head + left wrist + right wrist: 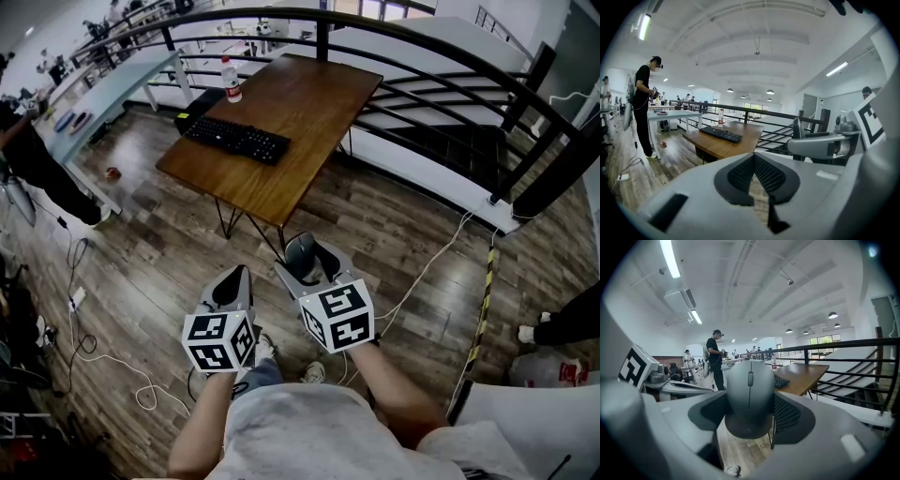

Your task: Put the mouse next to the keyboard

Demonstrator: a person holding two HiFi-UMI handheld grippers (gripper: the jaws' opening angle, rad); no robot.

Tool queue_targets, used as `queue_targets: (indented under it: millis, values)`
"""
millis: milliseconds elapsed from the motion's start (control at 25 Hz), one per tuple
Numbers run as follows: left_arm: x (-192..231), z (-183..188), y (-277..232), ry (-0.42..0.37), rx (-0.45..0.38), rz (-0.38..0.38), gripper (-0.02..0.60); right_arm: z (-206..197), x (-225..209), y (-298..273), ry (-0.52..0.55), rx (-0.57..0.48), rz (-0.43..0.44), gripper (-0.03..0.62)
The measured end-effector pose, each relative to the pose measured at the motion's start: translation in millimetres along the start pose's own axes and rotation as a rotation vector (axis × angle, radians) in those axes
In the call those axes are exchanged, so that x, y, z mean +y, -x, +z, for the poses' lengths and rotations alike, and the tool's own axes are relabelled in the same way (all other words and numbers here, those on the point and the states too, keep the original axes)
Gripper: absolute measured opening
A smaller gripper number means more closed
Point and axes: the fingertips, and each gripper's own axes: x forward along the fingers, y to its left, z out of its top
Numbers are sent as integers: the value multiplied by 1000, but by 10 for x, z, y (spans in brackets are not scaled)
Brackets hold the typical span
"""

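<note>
Wooden plank floor [169,262] is stretching under everything, and the brown rectangular wooden table [309,103] is standing well ahead of the person. The long black keyboard [236,140] is lying near the table's left edge. Both bare forearms are reaching forward from the torso, side by side over the floor, short of the table's near corner. The left claw [241,274] is pointing ahead with its jaws pressed together on nothing. The right claw [307,261] is gripping the rounded grey computer mouse [749,389] in the air, well apart from the keyboard. A clear plastic bottle with a red label [232,80] is standing just beyond the keyboard.
</note>
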Motion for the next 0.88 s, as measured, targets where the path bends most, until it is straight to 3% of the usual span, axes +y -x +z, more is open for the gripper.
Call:
queue_targets:
  millis: [520,880]
  values:
    - [732,157,-570,50,14,-21,-5,127,-23,-896,3,50,-8,304]
    - [1458,512,-1089,38,32,-104,-5,407,-1,-1769,-39,71,-75,304]
